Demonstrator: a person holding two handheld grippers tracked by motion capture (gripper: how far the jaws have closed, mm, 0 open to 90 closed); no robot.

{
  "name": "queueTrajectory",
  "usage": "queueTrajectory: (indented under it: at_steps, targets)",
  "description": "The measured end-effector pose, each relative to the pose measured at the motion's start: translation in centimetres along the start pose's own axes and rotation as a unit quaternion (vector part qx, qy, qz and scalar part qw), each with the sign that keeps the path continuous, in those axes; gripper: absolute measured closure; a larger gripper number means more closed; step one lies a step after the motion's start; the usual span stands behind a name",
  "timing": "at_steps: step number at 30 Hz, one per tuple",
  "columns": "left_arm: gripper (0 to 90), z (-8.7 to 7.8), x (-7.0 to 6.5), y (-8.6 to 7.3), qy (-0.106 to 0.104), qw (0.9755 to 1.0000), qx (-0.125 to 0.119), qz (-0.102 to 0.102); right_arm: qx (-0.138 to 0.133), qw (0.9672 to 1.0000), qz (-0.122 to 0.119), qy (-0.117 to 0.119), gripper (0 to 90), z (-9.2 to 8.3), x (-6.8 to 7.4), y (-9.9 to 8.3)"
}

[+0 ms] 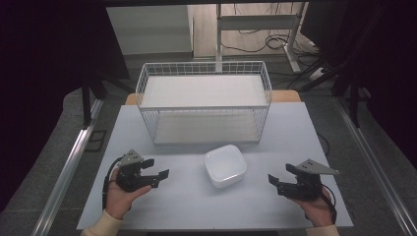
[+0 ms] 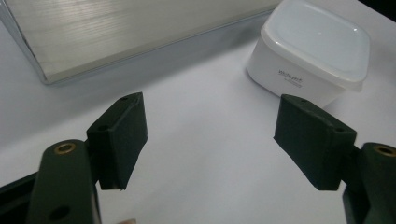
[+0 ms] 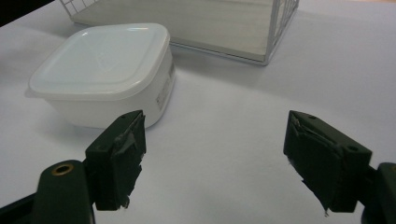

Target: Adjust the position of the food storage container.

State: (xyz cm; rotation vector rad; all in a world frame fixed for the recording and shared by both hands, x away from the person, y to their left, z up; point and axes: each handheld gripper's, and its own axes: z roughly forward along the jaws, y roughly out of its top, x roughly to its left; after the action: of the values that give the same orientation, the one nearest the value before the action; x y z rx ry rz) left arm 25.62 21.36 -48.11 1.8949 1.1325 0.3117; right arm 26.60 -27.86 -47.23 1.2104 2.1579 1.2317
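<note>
The worktop [image 1: 275, 132] is a pale rectangular surface, and the largest thing on it is a white wire basket [image 1: 204, 101] that stands along the far edge, roughly centred between the left and right edges. Its open top shows a flat pale floor panel with nothing lying on it; the right gripper view shows the same wire basket [image 3: 275, 28] with that bare panel behind its thin white bars. In front of the basket, near the middle of the worktop and a little toward the right edge, sits a white lidded box [image 1: 225, 165], square with rounded corners, apart from the basket. Its lid is on, so what it holds cannot be told. The left gripper view shows the lidded box [image 2: 310, 49] with small dark print on its side wall, and the right gripper view shows the lidded box [image 3: 105, 72] standing upright on the worktop with a small label on one side. Near the near edge, the left tongs [image 1: 158, 168] are held in a hand toward the left corner with the jaws wide apart and nothing between them. The right tongs [image 1: 276, 182] are held toward the right corner, jaws likewise spread and empty. Both point inward toward the lidded box, each well short of it.
</note>
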Motion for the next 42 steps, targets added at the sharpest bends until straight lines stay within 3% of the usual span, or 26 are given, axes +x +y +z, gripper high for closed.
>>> queueTrajectory:
  at_steps: [7,12,18,42]
  targets:
    - [25.1,-0.4,-0.4,-0.1,-0.004,1.0,-0.004,0.003,0.002,0.9999,0.017,-0.002,22.0,-0.3,-0.3,-0.1]
    - [25.1,-0.6,-0.5,-0.3,-0.007,0.9999,-0.002,0.01,0.006,0.9999,0.008,-0.007,22.8,-0.4,0.1,0.2]
    - [25.1,-0.5,-0.6,-0.2,-0.013,0.9999,-0.002,0.011,0.012,0.9989,0.045,-0.007,26.6,-0.4,-0.3,0.3]
    - [25.0,-0.4,-0.1,-0.4,-0.01,0.9999,0.003,-0.006,0.039,0.9979,0.05,-0.014,31.6,-0.4,-0.3,1.0]
